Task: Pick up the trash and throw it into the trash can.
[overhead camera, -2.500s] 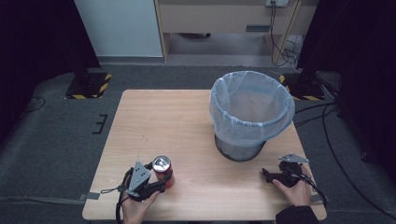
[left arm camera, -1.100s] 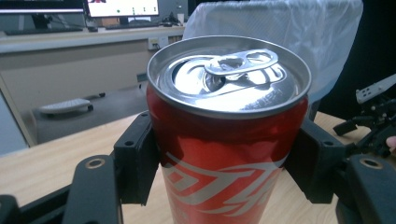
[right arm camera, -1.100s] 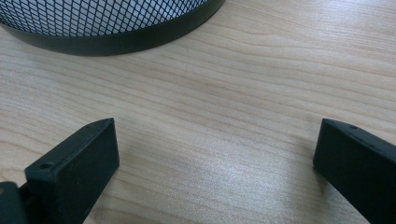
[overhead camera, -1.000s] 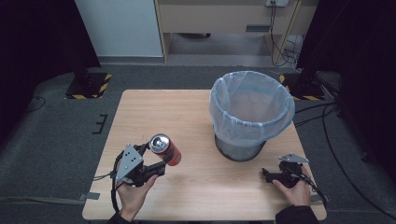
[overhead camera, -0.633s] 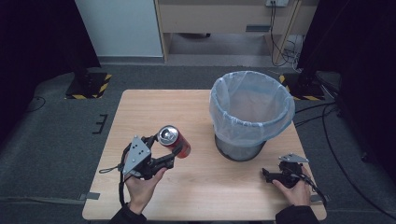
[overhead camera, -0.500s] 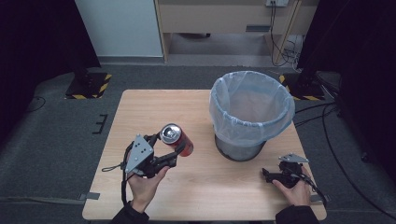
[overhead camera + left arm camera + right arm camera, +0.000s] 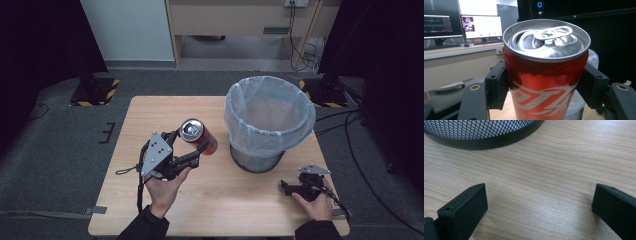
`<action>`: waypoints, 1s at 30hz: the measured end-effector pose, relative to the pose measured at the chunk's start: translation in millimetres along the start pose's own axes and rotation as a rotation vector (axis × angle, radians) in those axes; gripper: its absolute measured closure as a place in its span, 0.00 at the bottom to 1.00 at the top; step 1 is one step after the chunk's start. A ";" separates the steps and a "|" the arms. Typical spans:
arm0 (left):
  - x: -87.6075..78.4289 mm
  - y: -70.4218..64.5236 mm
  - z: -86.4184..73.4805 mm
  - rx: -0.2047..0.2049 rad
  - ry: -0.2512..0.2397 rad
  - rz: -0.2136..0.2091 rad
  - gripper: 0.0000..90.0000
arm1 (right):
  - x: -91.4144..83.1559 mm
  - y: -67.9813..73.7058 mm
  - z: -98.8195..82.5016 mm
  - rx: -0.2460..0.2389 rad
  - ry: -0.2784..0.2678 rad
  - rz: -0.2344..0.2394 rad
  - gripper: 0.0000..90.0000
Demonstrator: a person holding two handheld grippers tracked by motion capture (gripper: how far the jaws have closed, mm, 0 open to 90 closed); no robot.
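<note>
Red aluminium is catching the light where the soda can (image 7: pixel 198 136) is sitting clamped in the left claw (image 7: pixel 186 148), held up in the air above the wooden bench (image 7: pixel 210 210) and tilting so that its opened top is facing up toward the high camera. In the left gripper view the can (image 7: pixel 544 75) is being squeezed on both flanks by the black jaws, with the pull tab folded over the open mouth. Just to its right, the mesh bin (image 7: pixel 267 122) with its pale blue liner is standing on the bench, and the can is hanging beside the rim rather than over the opening. The right claw (image 7: pixel 295 187) is resting on the bench near the bin's base, its jaws spread wide apart and grasping nothing, as the right gripper view is showing with bare wood between them. Judging from this, the carry to the bin is partly done, and the risks are plain: letting go too soon would be dropping the can onto the bench beside the bin, brushing the loose liner could be dragging it off the rim, and any liquid inside might be spilling through the open mouth as the tilt is growing.
</note>
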State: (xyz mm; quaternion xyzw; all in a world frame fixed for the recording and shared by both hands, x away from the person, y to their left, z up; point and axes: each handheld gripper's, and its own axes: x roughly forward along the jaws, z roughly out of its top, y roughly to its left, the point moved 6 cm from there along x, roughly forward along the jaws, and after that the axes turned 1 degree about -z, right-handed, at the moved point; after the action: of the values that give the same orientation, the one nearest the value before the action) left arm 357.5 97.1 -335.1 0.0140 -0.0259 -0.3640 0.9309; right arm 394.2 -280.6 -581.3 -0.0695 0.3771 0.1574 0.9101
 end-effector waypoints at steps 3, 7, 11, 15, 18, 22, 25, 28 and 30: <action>3.5 -1.9 6.0 -0.007 -0.018 -0.003 0.37 | 0.0 0.0 0.0 0.000 0.000 0.000 0.00; 7.9 -5.0 14.7 -0.001 -0.035 -0.007 0.37 | 0.0 0.0 0.0 0.000 0.000 0.000 0.00; 11.9 -6.8 21.8 0.003 -0.047 -0.010 0.37 | 0.0 0.0 0.0 0.000 0.000 0.000 0.00; 16.4 -8.9 29.2 0.000 -0.067 -0.013 0.37 | 0.0 0.0 0.0 0.000 0.000 0.000 0.00; 19.9 -9.7 34.4 -0.001 -0.077 -0.013 0.37 | 0.0 0.0 0.0 0.000 0.000 0.000 0.00; 24.4 -10.7 42.7 -0.014 -0.101 -0.016 0.37 | 0.0 0.0 0.0 0.000 0.000 0.000 0.00; 29.7 -12.5 48.6 -0.011 -0.105 -0.015 0.37 | 0.1 0.2 0.2 0.004 -0.002 0.000 0.00; 34.4 -14.9 54.2 -0.005 -0.113 -0.019 0.37 | 0.1 0.2 0.2 0.004 -0.002 0.000 0.00; 36.9 -16.4 58.2 0.000 -0.119 -0.019 0.37 | 0.1 0.2 0.2 0.004 -0.002 0.000 0.00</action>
State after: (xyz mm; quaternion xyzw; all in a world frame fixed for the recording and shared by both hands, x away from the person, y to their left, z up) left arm 370.0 59.6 -276.4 -0.0073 -0.0810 -0.3730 0.9243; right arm 394.3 -280.3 -581.2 -0.0677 0.3766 0.1565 0.9106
